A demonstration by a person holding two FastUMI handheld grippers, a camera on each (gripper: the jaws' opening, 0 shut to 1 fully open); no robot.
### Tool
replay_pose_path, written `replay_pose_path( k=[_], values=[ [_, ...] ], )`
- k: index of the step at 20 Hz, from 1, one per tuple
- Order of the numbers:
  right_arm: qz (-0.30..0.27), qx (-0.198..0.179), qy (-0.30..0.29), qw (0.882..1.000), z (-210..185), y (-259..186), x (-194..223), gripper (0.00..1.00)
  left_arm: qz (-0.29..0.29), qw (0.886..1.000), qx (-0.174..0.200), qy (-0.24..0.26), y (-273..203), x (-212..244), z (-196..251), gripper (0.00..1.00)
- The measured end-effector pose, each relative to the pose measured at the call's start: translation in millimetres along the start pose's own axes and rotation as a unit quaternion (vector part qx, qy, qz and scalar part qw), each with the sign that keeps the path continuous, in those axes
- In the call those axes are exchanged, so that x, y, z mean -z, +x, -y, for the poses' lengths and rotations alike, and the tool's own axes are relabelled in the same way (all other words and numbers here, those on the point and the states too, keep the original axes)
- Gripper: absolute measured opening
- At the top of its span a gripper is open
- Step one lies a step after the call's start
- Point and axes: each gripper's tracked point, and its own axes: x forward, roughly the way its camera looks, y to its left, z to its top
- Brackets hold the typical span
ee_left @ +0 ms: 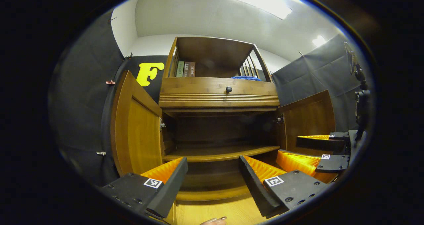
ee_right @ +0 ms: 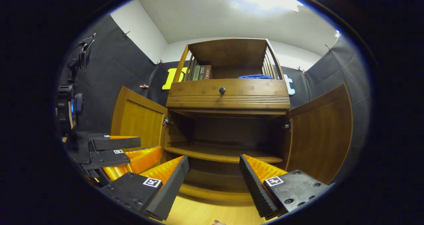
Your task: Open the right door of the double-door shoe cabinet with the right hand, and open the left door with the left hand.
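The wooden shoe cabinet stands straight ahead with both lower doors swung wide. In the left gripper view the left door [ee_left: 135, 129] angles out on the left and the right door [ee_left: 308, 119] on the right. My left gripper [ee_left: 213, 175] hangs open before the bare inner shelf [ee_left: 218, 153], holding nothing. The right gripper [ee_left: 290, 146] is low beside the right door, also open. In the right gripper view the left door [ee_right: 139, 122] and right door [ee_right: 321, 135] frame the opening. My right gripper [ee_right: 213, 175] is open, and the left gripper [ee_right: 149, 145] sits by the left door.
Above the doors is a drawer with a black knob [ee_left: 228, 89]. The top shelf holds books [ee_left: 185, 69] and a blue cloth [ee_left: 246, 78]. A camera on a stand [ee_left: 359, 95] is at the right. Light wooden floor [ee_left: 212, 211] lies below, with a fingertip [ee_left: 213, 221] at the edge.
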Motion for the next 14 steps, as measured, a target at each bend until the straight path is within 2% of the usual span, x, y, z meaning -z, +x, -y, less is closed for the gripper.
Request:
replay_pose_path(
  k=[1,10,14],
  values=[
    [0.001,0.001,-0.001,1.000,1.1,0.4,0.3,0.97,0.001,1.000,0.001,0.000,0.0,-0.5,1.1,0.97],
    [0.000,0.006,-0.006,1.000,10.6,0.3,0.9,0.99,0.007,1.000,0.013,-0.001,5.9,-2.4,13.7,0.93],
    [-0.002,0.003,-0.009,1.000,11.6,-1.5,4.8,0.97,0.009,1.000,0.014,-0.002,7.3,-4.0,16.4,0.96]
  ],
)
